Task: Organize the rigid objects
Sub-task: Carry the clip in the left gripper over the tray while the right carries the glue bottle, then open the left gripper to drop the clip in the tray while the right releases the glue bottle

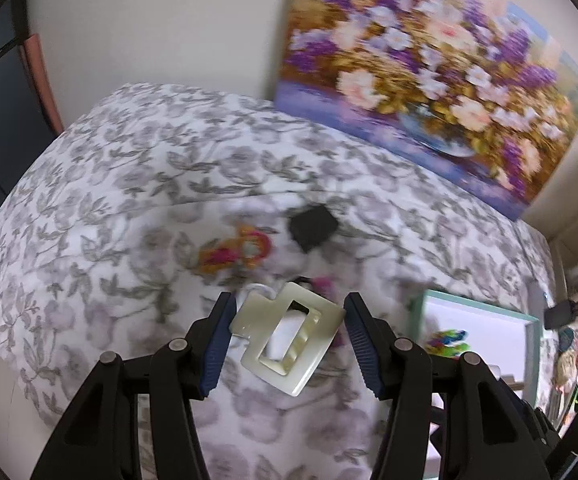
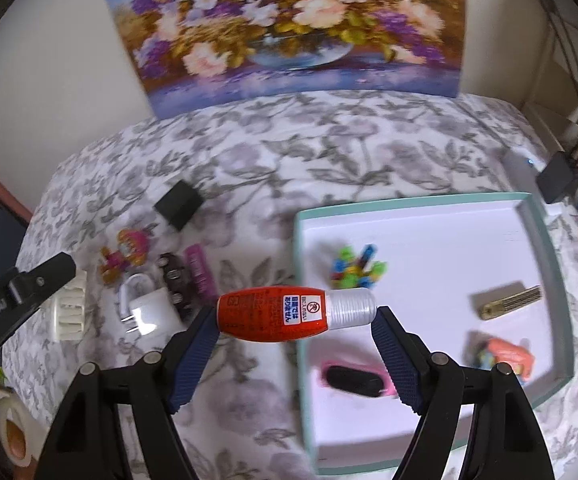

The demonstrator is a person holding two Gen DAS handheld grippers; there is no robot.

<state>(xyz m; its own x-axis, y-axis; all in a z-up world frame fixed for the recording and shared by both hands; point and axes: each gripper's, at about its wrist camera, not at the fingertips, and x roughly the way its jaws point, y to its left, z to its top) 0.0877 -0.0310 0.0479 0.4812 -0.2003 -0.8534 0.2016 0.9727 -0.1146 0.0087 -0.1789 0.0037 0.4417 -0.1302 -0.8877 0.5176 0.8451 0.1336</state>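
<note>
Bedspread (image 2: 329,140) served as staging surface while the teal tray (image 2: 545,240) collected sorted items, so the right gripper (image 2: 295,330) was clamped endwise on the red bottle (image 2: 273,312) near the tray's edge and the left gripper (image 1: 289,328) was clamped on the cream hair clip (image 1: 289,336), both lifted clear.

In the left wrist view the teal tray (image 1: 473,307) was cut off by the right tongs arm, and the colourful toy (image 1: 447,342) inside it blurred beyond naming. The flower painting (image 2: 289,28) ran past the right wrist view's top edge. The small pieces in the tray there were too smeared to identify.
</note>
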